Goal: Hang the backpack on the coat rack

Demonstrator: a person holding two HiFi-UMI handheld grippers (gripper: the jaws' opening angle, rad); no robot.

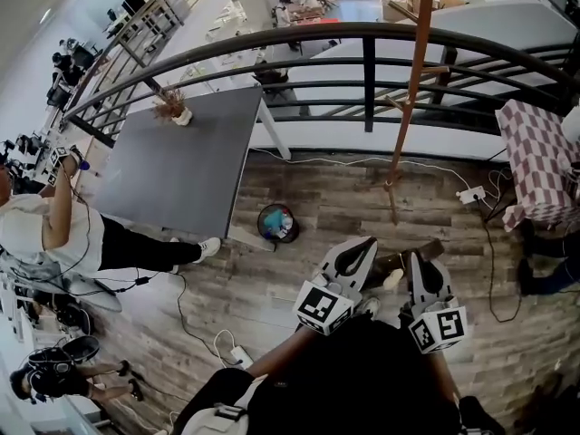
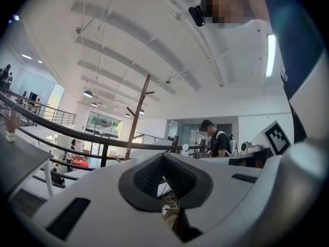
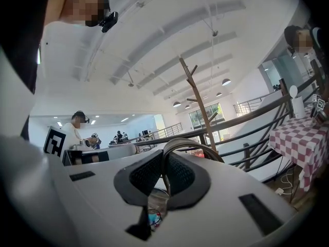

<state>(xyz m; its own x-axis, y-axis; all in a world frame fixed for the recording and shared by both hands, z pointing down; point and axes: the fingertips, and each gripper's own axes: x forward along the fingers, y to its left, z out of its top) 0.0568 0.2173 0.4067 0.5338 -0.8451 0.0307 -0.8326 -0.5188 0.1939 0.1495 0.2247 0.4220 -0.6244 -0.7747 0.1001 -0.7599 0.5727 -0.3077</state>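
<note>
Right gripper clenched on backpack strap. Left gripper closed, nothing between. Left of coat rack, floor bin holds colourful bits.

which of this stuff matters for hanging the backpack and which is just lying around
For the job:
coat rack
backpack strap loop, clamped in the right gripper
left gripper

Lying about:
grey table
potted plant
checked cloth
power strip
</note>
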